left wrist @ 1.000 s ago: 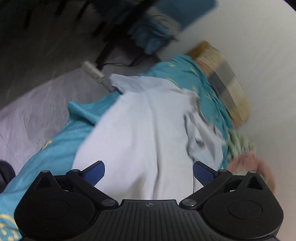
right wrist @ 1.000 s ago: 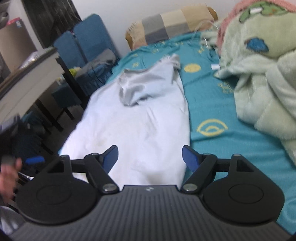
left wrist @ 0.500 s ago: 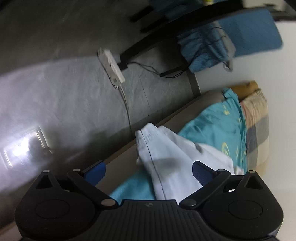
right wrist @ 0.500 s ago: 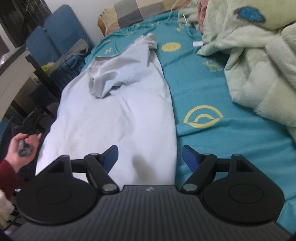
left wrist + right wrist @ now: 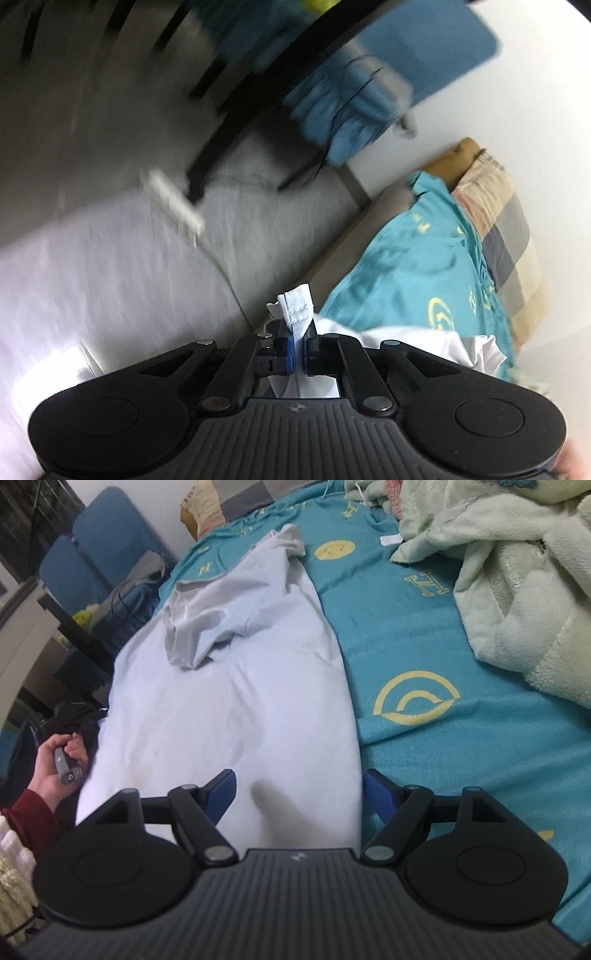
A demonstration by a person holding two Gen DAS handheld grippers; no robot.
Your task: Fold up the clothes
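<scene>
A pale white T-shirt (image 5: 236, 686) lies lengthwise on the teal bedsheet (image 5: 424, 650), one sleeve folded over its chest. My right gripper (image 5: 299, 794) hangs open just above the shirt's near hem, close to its right edge, with nothing between the fingers. In the left wrist view my left gripper (image 5: 298, 350) is shut on a stitched corner of the shirt (image 5: 297, 314), which sticks up between the blue pads at the bed's left edge. The person's hand (image 5: 59, 764) holding that gripper's handle shows at the left of the right wrist view.
A fluffy pale green blanket (image 5: 517, 572) is heaped on the bed's right side. A checked pillow (image 5: 506, 236) lies at the head. Left of the bed are blue chairs (image 5: 107, 554), a dark desk (image 5: 266, 107), cables and a white power strip (image 5: 173, 203) on the grey floor.
My left gripper swung off the shirt's top toward the bed's left edge and closed on the shirt's corner. The right gripper moved forward and lower over the near hem, staying open.
</scene>
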